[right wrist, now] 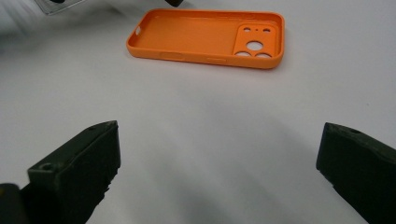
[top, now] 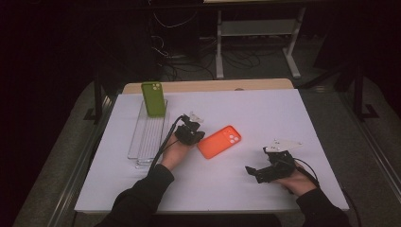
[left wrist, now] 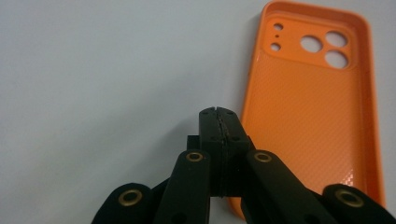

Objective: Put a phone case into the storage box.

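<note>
My left claw (left wrist: 218, 114) is pinched fully closed on nothing, tips just beside the orange case (left wrist: 313, 116) lying mid-frame on the surface (top: 265, 113). Right claw (top: 253, 171) gapes wide, empty, lower right. Risk: closed tips nudge the case and skid it away.
</note>
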{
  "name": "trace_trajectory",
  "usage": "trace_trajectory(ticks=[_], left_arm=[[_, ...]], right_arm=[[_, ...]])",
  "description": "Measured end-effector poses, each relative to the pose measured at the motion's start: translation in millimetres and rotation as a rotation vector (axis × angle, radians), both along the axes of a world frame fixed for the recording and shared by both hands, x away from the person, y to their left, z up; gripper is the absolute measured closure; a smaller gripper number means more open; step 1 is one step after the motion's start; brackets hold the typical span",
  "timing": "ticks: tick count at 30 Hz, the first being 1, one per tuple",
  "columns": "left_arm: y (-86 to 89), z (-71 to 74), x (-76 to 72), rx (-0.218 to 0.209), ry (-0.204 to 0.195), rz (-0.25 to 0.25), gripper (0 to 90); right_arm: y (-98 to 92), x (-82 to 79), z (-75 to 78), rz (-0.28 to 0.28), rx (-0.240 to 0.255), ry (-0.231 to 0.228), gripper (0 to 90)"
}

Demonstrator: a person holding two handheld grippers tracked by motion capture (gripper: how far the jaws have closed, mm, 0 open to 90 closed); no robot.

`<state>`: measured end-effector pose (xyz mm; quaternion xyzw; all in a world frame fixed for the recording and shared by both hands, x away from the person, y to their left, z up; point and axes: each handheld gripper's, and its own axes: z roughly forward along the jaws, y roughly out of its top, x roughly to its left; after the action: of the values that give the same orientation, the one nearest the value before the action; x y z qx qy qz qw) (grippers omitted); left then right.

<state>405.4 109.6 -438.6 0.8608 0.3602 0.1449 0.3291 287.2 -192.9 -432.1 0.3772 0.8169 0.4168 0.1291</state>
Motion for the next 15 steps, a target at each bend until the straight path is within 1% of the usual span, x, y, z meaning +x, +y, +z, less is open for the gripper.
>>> trace_trajectory(ticks=[2,4,8,11,12,13,15], left_arm=[[1.7,-2.1,1.2,0.015,0.01,-0.005,90.0],[3.1,-3.9,0.9,-0.001,0.033,0.004,90.0],[4.7,-2.8,-1.6,-0.005,0.048,-0.009,90.0],[4.7,-1.4,-5.3,0.0,0.058,-0.03,90.0],[4.2,-0.7,-6.9,-0.007,0.062,-0.033,90.0],[4.2,0.7,-8.1,-0.003,0.068,-0.048,90.0],[2.8,3.1,-11.3,-0.003,0.068,-0.068,90.0]], right_arm=[[-0.1,0.1,0.0,0.0,0.0,0.0,0.0],[0.1,0.0,0.0,0.001,0.0,0.0,0.0],[-0.1,0.1,0.1,0.001,0.001,0.0,0.0],[-0.2,-0.2,0.5,0.0,0.002,0.002,0.0],[-0.2,-0.4,0.7,-0.001,0.003,0.003,0.0],[-0.5,-0.3,0.8,0.001,0.003,0.002,0.0],[-0.8,-0.2,0.9,0.001,0.001,0.001,0.0]])
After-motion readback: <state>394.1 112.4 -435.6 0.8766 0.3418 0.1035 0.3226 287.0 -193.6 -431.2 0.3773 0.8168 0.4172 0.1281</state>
